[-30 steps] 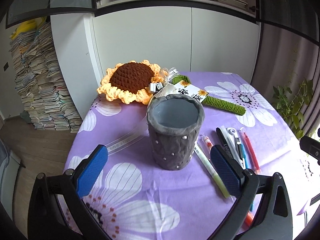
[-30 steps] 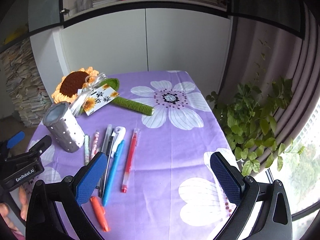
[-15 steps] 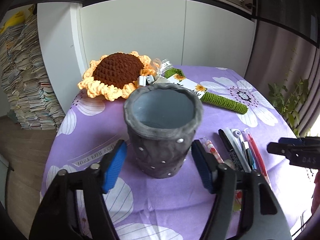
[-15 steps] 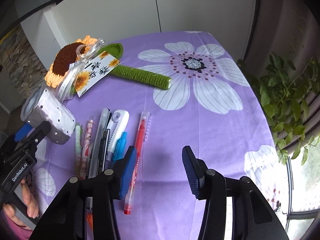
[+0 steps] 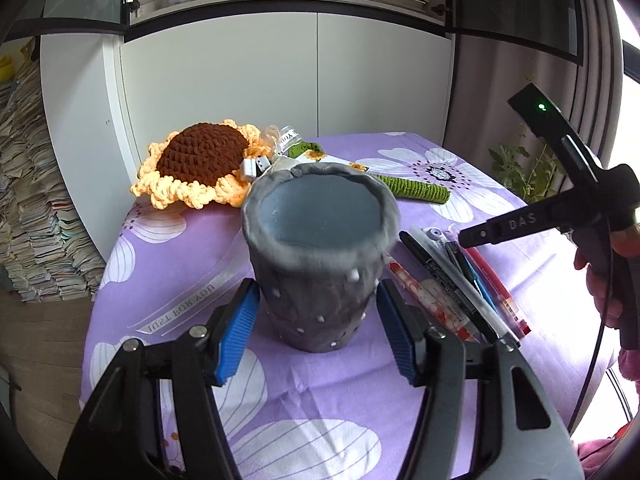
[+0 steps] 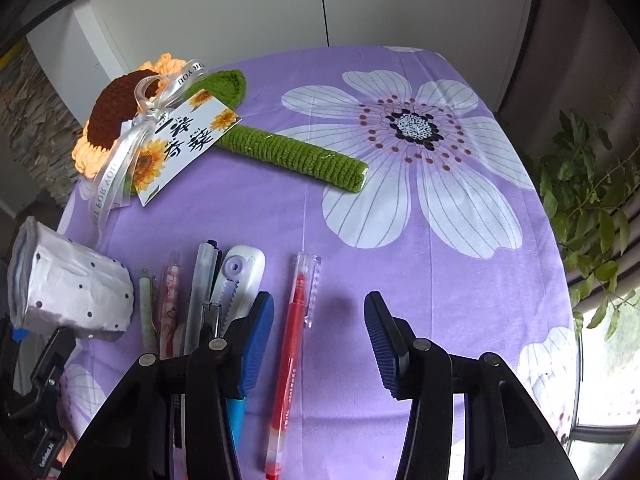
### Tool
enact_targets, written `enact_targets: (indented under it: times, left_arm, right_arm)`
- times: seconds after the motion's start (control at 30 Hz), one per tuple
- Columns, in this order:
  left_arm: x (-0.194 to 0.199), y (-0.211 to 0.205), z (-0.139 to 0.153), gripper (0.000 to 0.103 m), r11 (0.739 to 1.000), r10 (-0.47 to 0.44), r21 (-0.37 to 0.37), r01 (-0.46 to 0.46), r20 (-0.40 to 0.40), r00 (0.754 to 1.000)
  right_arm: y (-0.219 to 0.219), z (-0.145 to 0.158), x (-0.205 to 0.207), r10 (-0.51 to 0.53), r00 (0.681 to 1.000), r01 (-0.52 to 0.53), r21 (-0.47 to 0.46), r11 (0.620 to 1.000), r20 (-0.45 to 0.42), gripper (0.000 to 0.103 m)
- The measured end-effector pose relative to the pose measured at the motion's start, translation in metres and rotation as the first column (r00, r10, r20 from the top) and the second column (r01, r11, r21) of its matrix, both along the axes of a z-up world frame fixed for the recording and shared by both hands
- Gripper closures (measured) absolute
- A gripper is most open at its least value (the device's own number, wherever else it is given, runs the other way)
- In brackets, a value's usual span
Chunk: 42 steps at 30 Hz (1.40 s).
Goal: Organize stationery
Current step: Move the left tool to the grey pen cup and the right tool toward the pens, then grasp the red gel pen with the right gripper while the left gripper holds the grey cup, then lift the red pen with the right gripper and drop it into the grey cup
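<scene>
Left hand-held gripper (image 5: 318,330) has closed in, jaws narrow around cup (image 5: 320,256), not quite touching | right hand-held gripper (image 6: 318,342) dropped, half-open astride red pen (image 6: 294,356) on tabletop (image 6: 400,240) | pick looks imminent

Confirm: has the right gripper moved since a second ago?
Yes. The right gripper has come down and forward toward the purple flowered tablecloth, its fingers narrowed, now open on either side of the red gel pen, left of the crocheted sunflower's green stem.
</scene>
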<state>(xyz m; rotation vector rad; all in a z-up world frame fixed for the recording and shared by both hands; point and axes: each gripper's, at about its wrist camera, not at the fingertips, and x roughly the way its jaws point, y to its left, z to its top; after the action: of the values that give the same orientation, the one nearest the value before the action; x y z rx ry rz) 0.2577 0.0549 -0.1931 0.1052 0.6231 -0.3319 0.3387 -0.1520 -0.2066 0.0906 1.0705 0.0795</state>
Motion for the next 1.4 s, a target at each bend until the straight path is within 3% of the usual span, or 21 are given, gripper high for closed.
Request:
enact_targets:
  times: [0.13, 0.3, 0.53, 0.57, 0.63, 0.73, 1.13, 1.4]
  left_arm:
    - [0.002, -0.004, -0.005, 0.044, 1.0, 0.007, 0.017, -0.007, -0.005, 1.0]
    - [0.001, 0.002, -0.001, 0.043, 0.999, 0.03, -0.012, -0.029, 0.022, 0.999]
    - [0.004, 0.015, 0.006, 0.042, 0.993, 0.046, -0.112, -0.043, 0.025, 0.999]
    - [0.004, 0.014, 0.006, 0.042, 0.993, 0.047, -0.11, -0.044, 0.025, 0.999]
    - [0.003, 0.012, 0.005, 0.042, 0.994, 0.042, -0.098, -0.039, 0.024, 0.999]
    - [0.0, 0.007, 0.005, 0.051, 0.997, 0.028, -0.077, -0.025, 0.033, 0.999]
    - [-0.002, 0.005, 0.004, 0.052, 0.998, 0.023, -0.054, -0.02, 0.047, 0.999]
    - [-0.002, 0.002, 0.002, 0.055, 0.999, 0.022, -0.034, -0.02, 0.047, 0.999]
  right_arm:
    - [0.003, -0.004, 0.01, -0.012, 1.0, 0.012, -0.016, 1.0, -0.017, 0.053]
    - [0.002, -0.007, 0.017, -0.032, 0.999, 0.03, -0.038, 0.999, -0.029, 0.053]
    - [0.004, -0.011, 0.028, -0.029, 0.999, 0.027, -0.071, 0.997, -0.037, 0.053]
    - [0.006, -0.011, 0.029, -0.021, 0.999, 0.018, -0.084, 0.996, -0.036, 0.056]
    - [0.008, -0.009, 0.028, -0.005, 1.0, 0.003, -0.1, 0.995, -0.022, 0.084]
    - [0.002, -0.005, 0.023, -0.013, 1.0, 0.013, -0.025, 1.0, -0.022, 0.087]
    - [0.004, 0.076, -0.041, 0.04, 0.978, -0.047, 0.029, 0.999, 0.205, 0.088]
    - [0.036, 0.152, -0.081, 0.138, 0.892, -0.169, 0.034, 0.985, 0.43, 0.091]
